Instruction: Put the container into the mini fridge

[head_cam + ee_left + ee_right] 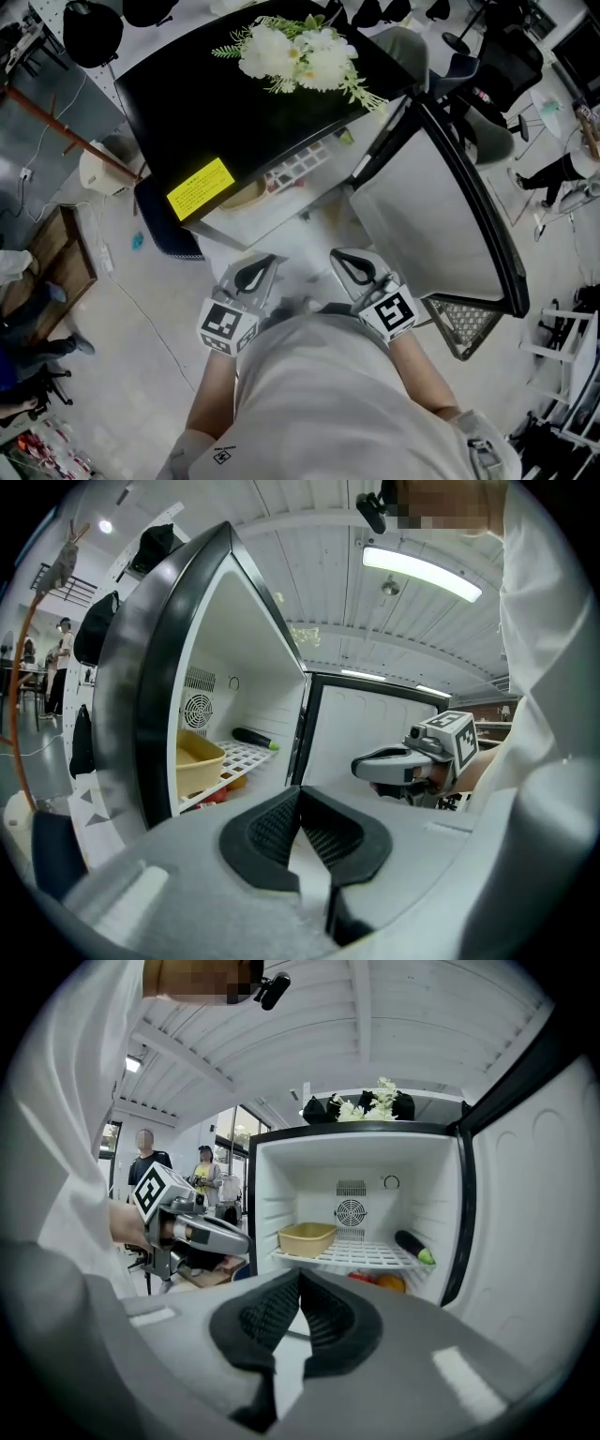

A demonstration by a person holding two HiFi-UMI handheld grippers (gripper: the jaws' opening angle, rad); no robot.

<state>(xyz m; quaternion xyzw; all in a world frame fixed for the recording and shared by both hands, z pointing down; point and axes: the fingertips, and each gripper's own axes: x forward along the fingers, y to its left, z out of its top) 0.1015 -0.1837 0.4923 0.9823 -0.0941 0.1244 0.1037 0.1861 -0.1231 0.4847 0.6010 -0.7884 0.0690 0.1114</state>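
The yellow container (307, 1237) sits on the left of the white wire shelf (361, 1255) inside the open mini fridge (234, 122); it also shows in the left gripper view (199, 761). Both grippers hang close to the person's body, in front of the fridge opening and apart from the container. My left gripper (255, 272) is shut with nothing between its pads (300, 794). My right gripper (349, 264) is shut and empty too (300, 1279). Each gripper sees the other beside it: the right gripper (389, 764) and the left gripper (202, 1232).
The fridge door (441, 206) stands wide open to the right. A dark eggplant (412, 1245) lies on the shelf's right side, with red and orange produce (380, 1281) below. White flowers (300, 54) rest on the fridge top. People stand in the background (145, 1157).
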